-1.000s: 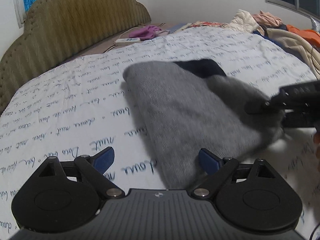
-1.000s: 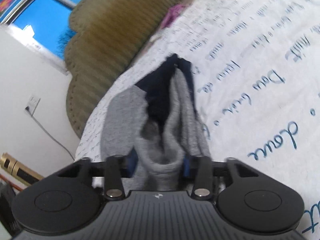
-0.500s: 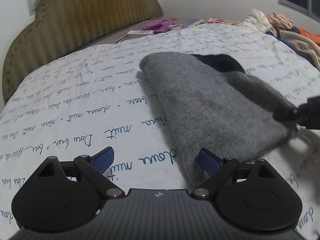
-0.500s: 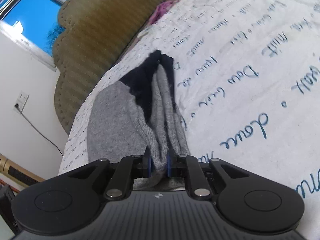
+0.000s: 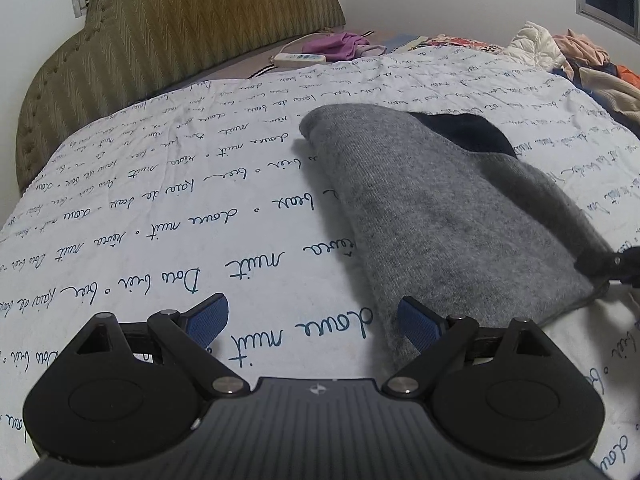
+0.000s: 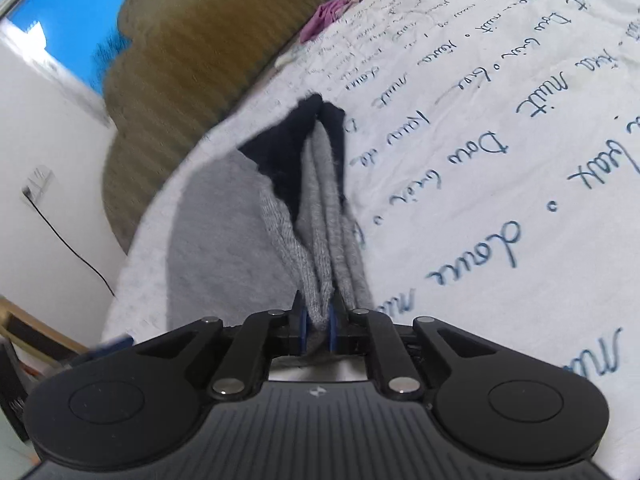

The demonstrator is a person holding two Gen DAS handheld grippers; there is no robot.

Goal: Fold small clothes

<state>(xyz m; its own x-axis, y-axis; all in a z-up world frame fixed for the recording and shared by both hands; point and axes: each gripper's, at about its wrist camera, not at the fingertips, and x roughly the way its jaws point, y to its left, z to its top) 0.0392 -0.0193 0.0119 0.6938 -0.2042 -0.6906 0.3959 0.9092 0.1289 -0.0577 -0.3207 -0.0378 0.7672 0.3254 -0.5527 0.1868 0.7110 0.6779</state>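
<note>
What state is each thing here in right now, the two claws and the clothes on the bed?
Right gripper: shut on the grey garment's edge, having just closed.
Left gripper: open, holding nothing.
Grey garment: folded over on the bedsheet, one corner pinched.
Pile of clothes: heaped, unfolded.

One grey knit garment (image 5: 432,216) with a navy band, one script-printed bedspread (image 5: 168,216), one padded headboard (image 5: 168,32), one white remote (image 5: 298,59), one purple cloth (image 5: 340,46), two grippers: left gripper (image 5: 316,320), right gripper (image 6: 317,330).
</note>
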